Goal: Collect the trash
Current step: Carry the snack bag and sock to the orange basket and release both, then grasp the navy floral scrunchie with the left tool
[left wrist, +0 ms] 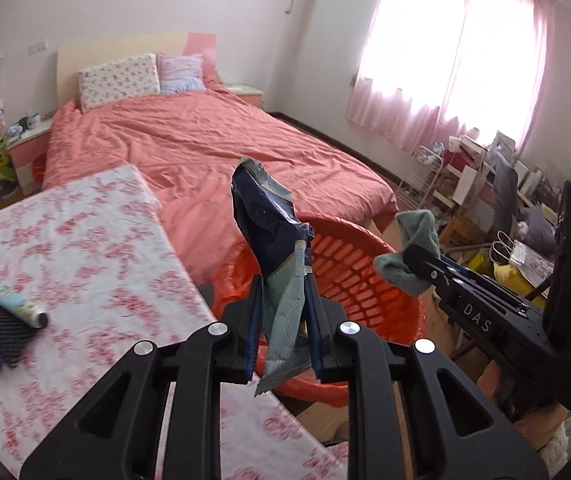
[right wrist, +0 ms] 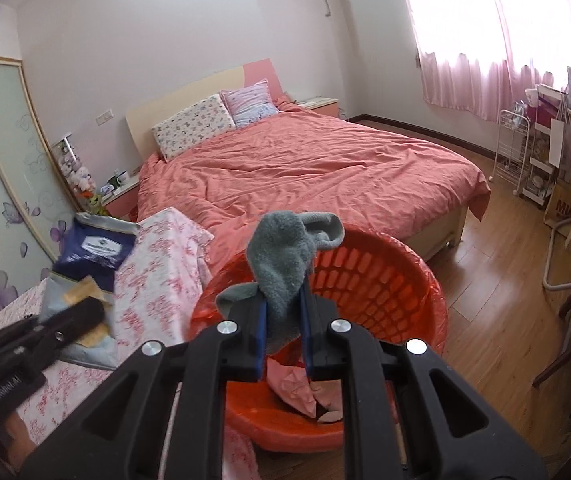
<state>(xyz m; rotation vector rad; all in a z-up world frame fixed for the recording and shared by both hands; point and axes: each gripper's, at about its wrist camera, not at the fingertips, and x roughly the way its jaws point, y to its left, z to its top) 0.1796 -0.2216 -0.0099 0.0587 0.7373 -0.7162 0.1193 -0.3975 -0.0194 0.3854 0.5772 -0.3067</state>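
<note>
A: What are the grippers holding?
B: The left gripper [left wrist: 283, 320] is clamping a dark-blue wrapper [left wrist: 273, 240], long axis standing upright. The right gripper [right wrist: 283, 320] is pinching a grey sock [right wrist: 285, 260], its toe flopping rightward.
A: And beyond them?
B: The orange basket [right wrist: 425, 280] is sitting by the bed [right wrist: 305, 168], holding pink scraps [right wrist: 297, 392]; the fingers are hiding part of its inside.
</note>
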